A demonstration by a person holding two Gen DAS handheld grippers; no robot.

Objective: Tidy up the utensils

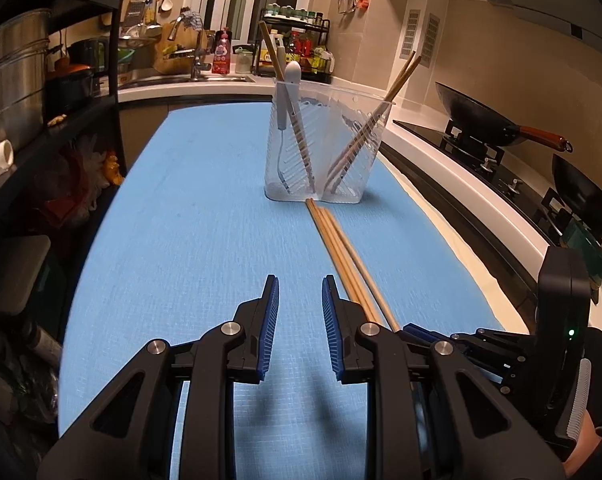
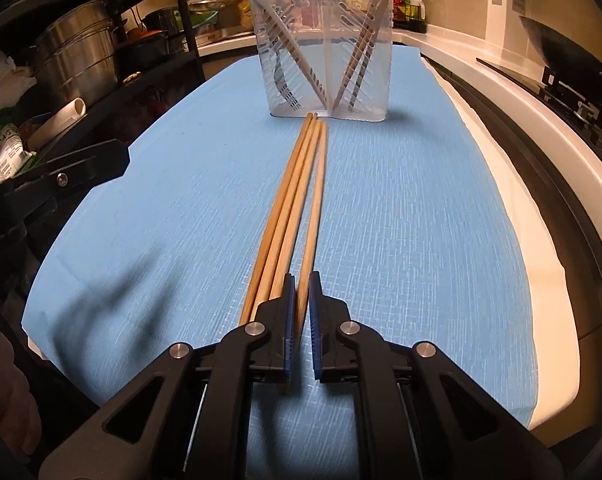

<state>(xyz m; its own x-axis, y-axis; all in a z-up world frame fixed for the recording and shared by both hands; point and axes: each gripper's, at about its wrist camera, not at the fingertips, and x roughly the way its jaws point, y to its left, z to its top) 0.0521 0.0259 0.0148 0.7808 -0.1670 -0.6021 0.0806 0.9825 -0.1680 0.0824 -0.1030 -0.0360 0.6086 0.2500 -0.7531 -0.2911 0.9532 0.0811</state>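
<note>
A clear plastic utensil holder (image 1: 329,144) (image 2: 325,56) stands upright on the blue mat, with chopsticks and a white utensil in its left compartment and chopsticks in its right. Several wooden chopsticks (image 1: 341,256) (image 2: 297,196) lie side by side on the mat, tips at the holder's base. My right gripper (image 2: 301,292) is nearly closed around the near end of the rightmost chopstick (image 2: 315,216); the others lie just left of its left finger. It also shows in the left wrist view (image 1: 417,330). My left gripper (image 1: 300,296) is open and empty, left of the chopsticks.
The blue mat (image 1: 205,208) covers the table. A white counter with a stove and woks (image 1: 485,120) runs along the right. Dark shelves with steel pots (image 1: 13,76) stand on the left. A sink and spice rack (image 1: 297,48) are behind.
</note>
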